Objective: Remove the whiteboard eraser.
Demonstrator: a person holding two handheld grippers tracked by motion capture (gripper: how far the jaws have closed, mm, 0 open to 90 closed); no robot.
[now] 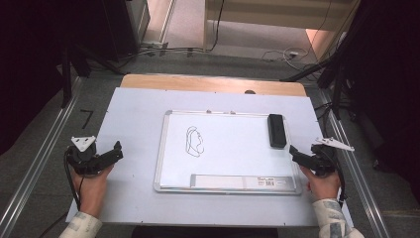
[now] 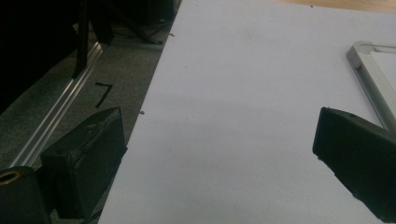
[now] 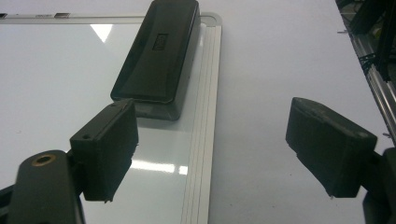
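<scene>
A whiteboard (image 1: 233,153) with a metal frame lies in the middle of the white table top. A small black line drawing (image 1: 194,141) marks its left half. A black eraser (image 1: 277,130) lies along its right edge. My left gripper (image 1: 117,151) rests to the left of the board, open with nothing between its jaws; in the left gripper view (image 2: 217,121) bare table lies between them, with the board's corner (image 2: 369,70) to the right. My right gripper (image 3: 210,107) is open just short of the eraser (image 3: 159,51), over the board's right frame (image 3: 208,93). From above, the right gripper (image 1: 293,152) sits at the board's right side.
A grey strip with a label (image 1: 242,181) runs along the board's near edge. The table's wooden far edge (image 1: 213,83) shows beyond the white sheet. Metal rails (image 1: 39,158) run on the floor at both sides, with dark stands and cables behind.
</scene>
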